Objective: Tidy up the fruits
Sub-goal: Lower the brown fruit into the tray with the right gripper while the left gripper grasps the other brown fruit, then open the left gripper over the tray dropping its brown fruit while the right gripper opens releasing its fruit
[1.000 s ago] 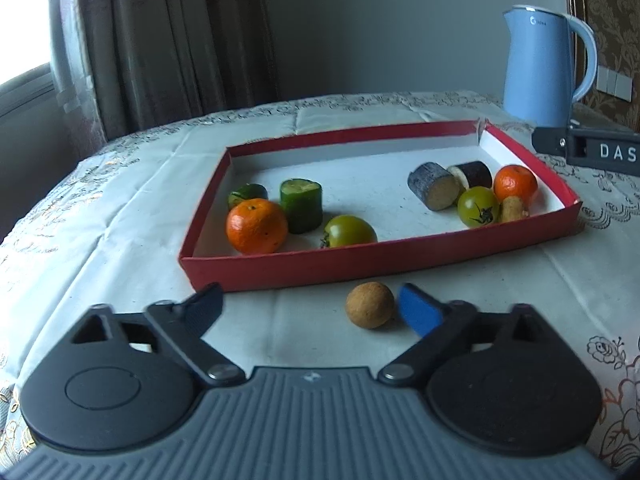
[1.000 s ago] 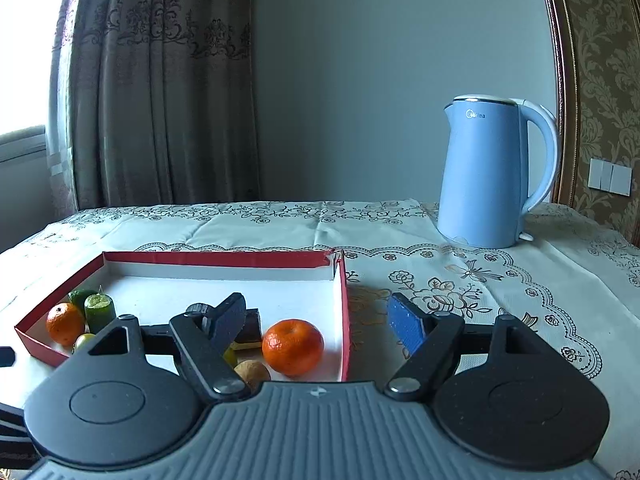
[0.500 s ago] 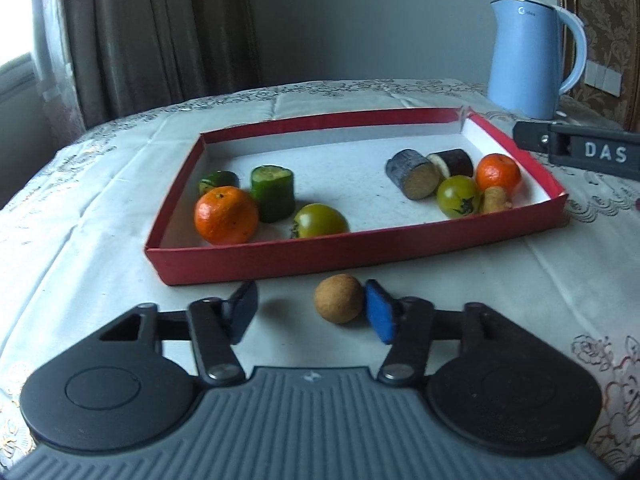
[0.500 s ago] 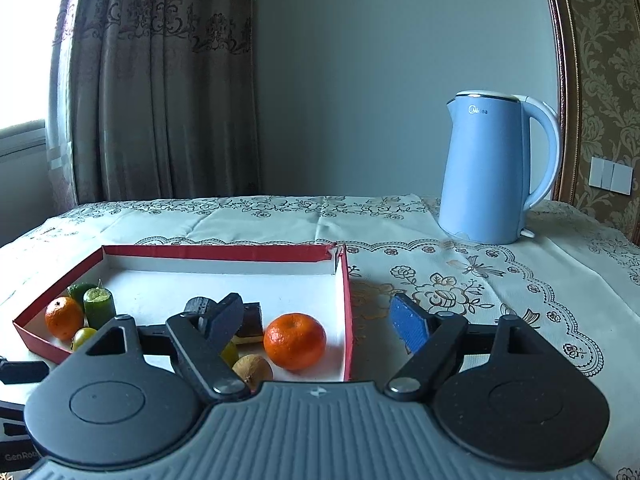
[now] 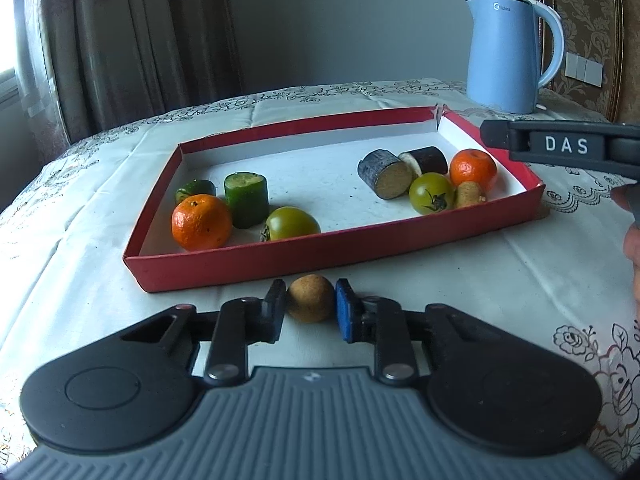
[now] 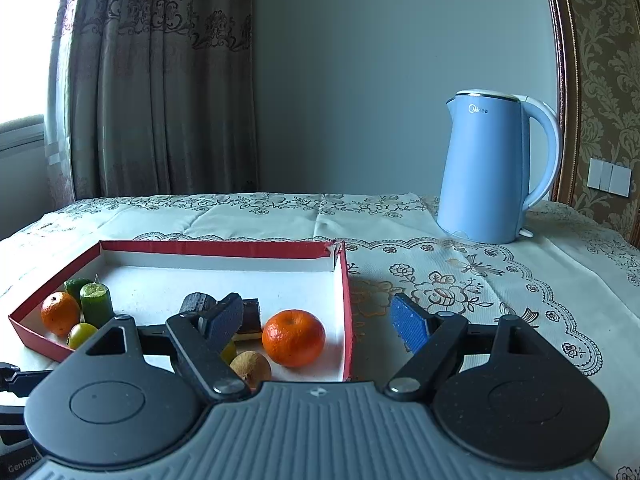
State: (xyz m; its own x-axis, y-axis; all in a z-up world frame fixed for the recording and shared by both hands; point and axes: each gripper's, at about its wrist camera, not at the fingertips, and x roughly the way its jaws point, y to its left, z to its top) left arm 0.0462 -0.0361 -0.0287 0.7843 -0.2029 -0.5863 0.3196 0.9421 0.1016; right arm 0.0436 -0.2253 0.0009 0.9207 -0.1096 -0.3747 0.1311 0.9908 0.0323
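The left gripper point(image 5: 308, 311) has its fingers point(image 5: 273, 312) clenched on a small round brown fruit point(image 5: 310, 298), likely a longan, with the black pad touching its left side and the blue pad its right. The fruit sits on the tabletop point(image 5: 460, 280), just outside the near wall of the red tray point(image 5: 320, 256), and whether it is lifted off the cloth cannot be told.

Inside the white-floored tray, the left end holds an orange mandarin point(image 5: 202, 222), an upright cut piece of cucumber point(image 5: 245, 200) touching it, a second green piece point(image 5: 196, 190) behind them, and a green tomato point(image 5: 292, 223) close to the near wall. The right end holds 2 dark-skinned cut stalk pieces lying on their sides point(image 5: 385, 174), a second green tomato point(image 5: 431, 194), a second mandarin point(image 5: 473, 169) and another small brown fruit point(image 5: 469, 194) pressed between the tomato and the mandarin.

The right gripper point(image 6: 320, 322) has its fingers point(image 6: 410, 323) released and spread wide with nothing between them. It hovers over the tray's right end, 1 finger over the tray floor and the blue-padded one over the cloth outside the wall. In the left wrist view its side, lettered DAS, juts in from the right edge, with part of a hand point(image 5: 632, 240) below it.

A light blue electric kettle point(image 6: 490, 168) stands on the embroidered tablecloth well beyond the tray's far right corner, and brown curtains point(image 6: 160, 80) hang behind the tabletop.
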